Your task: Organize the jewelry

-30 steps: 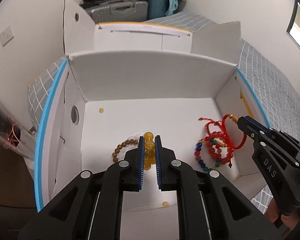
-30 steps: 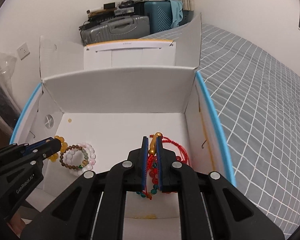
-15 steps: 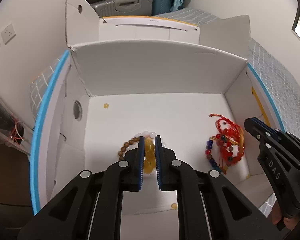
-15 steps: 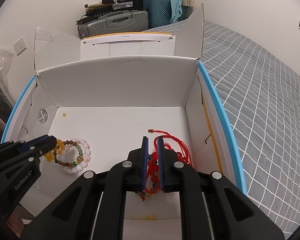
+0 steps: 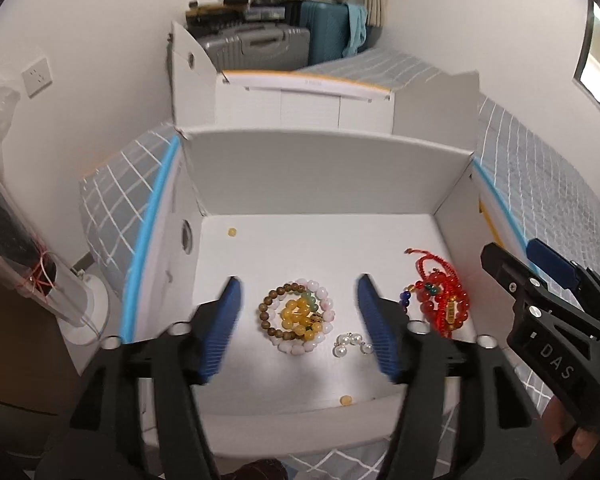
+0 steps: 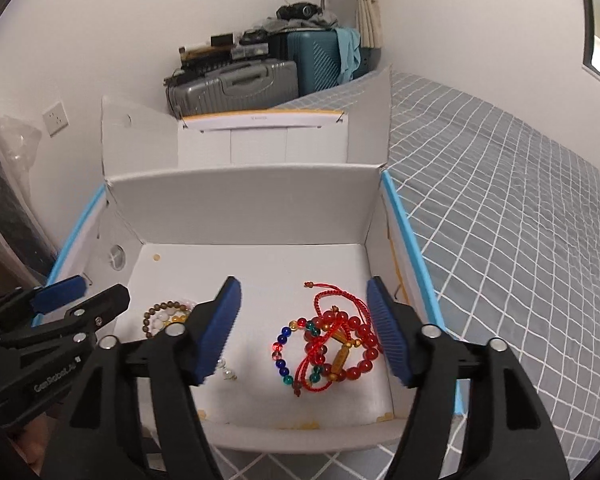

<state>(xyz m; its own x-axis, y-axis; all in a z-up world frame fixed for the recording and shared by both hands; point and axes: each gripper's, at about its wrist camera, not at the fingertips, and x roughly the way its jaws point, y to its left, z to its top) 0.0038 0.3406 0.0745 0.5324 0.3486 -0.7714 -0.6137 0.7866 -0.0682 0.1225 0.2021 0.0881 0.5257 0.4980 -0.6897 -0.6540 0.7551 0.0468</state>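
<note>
1. Beaded bracelets (image 5: 296, 320) piled on white box (image 5: 320, 172) floor, left-centre: brown wooden ring round the outside, pale pink beads, yellow amber beads w/ a few green ones in the middle.
2. Small pearl piece (image 5: 351, 345) just right of that pile, apart from it.
3. Red bracelets (image 6: 334, 346) heaped toward box's right wall: red cord loops, glossy red beads, gold tube charm, plus strand of blue, green, red beads on the left side.
4. Loose yellow beads (image 5: 232, 232) near back-left corner & front edge.
5. Left gripper (image 5: 298, 318) above the beaded pile, jaws just opened wide, nothing between pads.
6. Right gripper (image 6: 304, 330) above the red heap, jaws just opened wide, gripping nothing.
7. Box on grey checked bedspread (image 6: 500, 200); suitcases (image 6: 236, 88) by far wall.
</note>
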